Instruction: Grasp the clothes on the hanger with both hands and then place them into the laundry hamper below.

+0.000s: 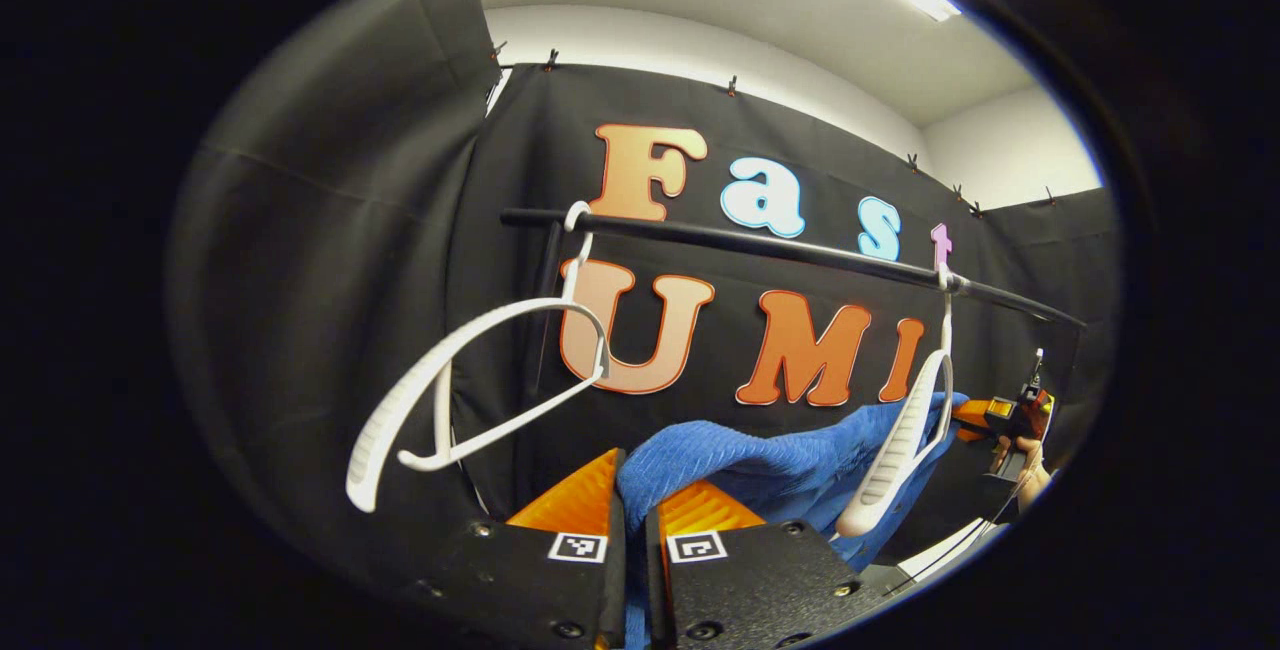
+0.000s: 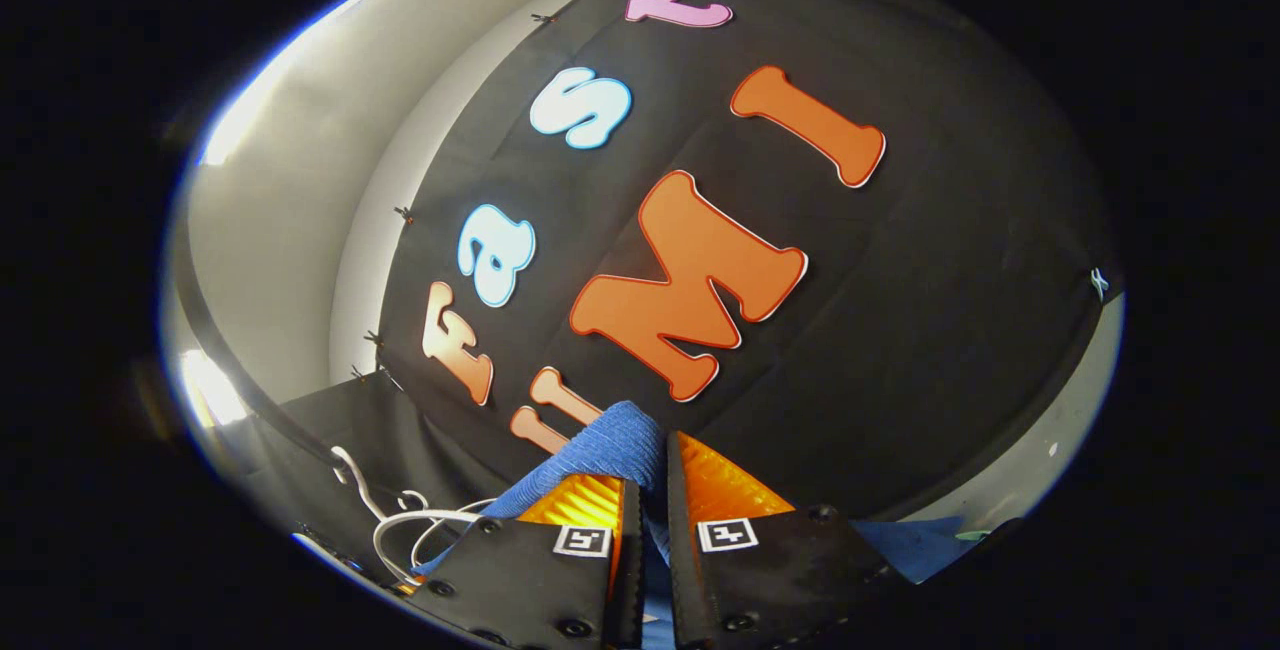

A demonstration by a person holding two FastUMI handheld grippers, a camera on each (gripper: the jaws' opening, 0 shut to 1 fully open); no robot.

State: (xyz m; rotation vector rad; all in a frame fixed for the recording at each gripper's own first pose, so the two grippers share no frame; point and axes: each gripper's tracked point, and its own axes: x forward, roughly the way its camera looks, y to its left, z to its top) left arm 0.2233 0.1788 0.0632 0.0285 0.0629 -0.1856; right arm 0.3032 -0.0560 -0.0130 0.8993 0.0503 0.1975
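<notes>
Blue ribbed cloth (image 1: 760,465) was the garment at hand, stretched between the two grippers below the black rail (image 1: 780,248). In the left gripper view the left gripper (image 1: 634,520) sat at 6 o'clock with its two fingers drawn nearly together and a fold of the cloth pinched between them. From that pinch the fabric ran toward 3 o'clock, its long axis lying roughly level and parallel to the rail above, sagging a little in the middle. Its far end reached the other gripper (image 1: 985,413), seen small at about 4 o'clock with a hand (image 1: 1030,470) behind it.

Two white hangers hung from the rail. One hanger (image 1: 470,385) at 9 o'clock was bare and swung askew. The second hanger (image 1: 905,440), toward 3 o'clock, hung in front of the cloth, its lower arm overlapping the fabric; whether the cloth was draped on it I could not tell.

In the right gripper view the right gripper (image 2: 645,510) likewise stood at 6 o'clock, fingers almost closed, with the blue cloth (image 2: 610,445) clamped between them and bulging upward above the tips toward 12 o'clock. More cloth trailed off toward 7 o'clock, where white hanger loops (image 2: 405,530) showed near the edge.
</notes>
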